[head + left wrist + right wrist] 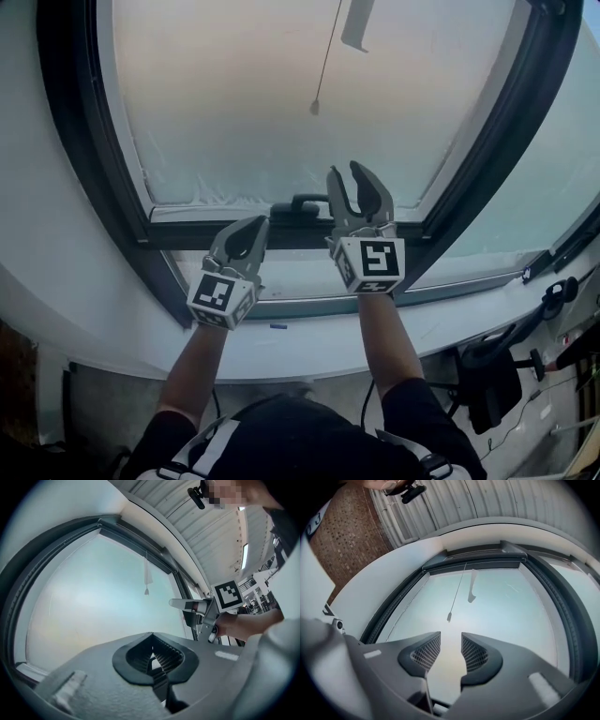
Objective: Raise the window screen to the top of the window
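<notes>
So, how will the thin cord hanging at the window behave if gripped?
The cord looks thin and hangs freely, so it will probably be limp and swing when touched. Its small end piece seems light and may slip out of a loose grip.

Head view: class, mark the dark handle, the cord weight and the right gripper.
dark handle [302, 200]: head view, its top bar.
cord weight [315, 108]: head view, its middle.
right gripper [347, 174]: head view, midway between its jaws' tips.
</notes>
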`<state>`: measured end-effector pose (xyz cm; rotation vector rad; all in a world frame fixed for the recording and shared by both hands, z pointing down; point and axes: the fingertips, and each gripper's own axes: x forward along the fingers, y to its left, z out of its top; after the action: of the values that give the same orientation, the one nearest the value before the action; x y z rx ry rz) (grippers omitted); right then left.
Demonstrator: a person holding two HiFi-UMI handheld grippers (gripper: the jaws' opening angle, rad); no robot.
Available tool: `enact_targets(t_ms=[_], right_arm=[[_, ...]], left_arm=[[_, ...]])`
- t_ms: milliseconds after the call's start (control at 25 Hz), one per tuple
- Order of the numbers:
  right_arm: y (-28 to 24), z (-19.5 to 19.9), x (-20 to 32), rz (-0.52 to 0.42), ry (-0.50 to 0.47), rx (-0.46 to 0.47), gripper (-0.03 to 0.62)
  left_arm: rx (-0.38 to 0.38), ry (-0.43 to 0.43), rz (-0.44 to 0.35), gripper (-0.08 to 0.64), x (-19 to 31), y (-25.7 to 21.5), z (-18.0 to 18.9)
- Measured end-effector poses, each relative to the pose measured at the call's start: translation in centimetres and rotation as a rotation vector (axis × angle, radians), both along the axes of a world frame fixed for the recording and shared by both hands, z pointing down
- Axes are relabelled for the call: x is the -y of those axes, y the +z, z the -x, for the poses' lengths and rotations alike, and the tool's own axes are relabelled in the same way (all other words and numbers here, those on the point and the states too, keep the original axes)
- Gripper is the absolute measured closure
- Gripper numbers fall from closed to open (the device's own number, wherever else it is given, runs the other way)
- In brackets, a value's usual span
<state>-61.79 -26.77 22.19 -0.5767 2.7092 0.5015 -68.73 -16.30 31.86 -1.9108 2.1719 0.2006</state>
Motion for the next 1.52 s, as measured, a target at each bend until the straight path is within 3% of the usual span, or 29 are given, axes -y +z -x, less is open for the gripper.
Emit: enact_targets(t_ms=[400,720,840,1040,1280,1520], right_arm=[[7.6,-9.6,1.1,0.097,0.068,-0.058,0.497],[12.7,-17.3,-1.6,0.217,-0.045,-0.119,0.552],[14.3,-19.9,-1.4,0.222,-0.086,-0.11,0.584],[16.8,-24.6,-1.0,0.269,-0.113,-0.112,0.586],[19.8,-26.5,-1.1,0.408,-0.163,-0.088,0.588],[20.5,-26.1,-3.4,0.366,-0.206,-0.111,0.588]], left_arm=[[-0.034,0.036,-0.011,0.555,0.3,2.9,-4.0],[-0.064,-0.082,-0.007,0.555,-3.0,4.7,-7.6],[-0.063,-0.108,0.002,0.555,-4.0,5.2,-9.8],[-0.096,-0.142,0.01,0.555,-6.9,7.4,-13.8],[-0.111,-0.208,0.059,0.555,-10.1,10.6,-16.9],[-0.134,-0.239,0.054,0.555,-12.4,10.6,-17.2]])
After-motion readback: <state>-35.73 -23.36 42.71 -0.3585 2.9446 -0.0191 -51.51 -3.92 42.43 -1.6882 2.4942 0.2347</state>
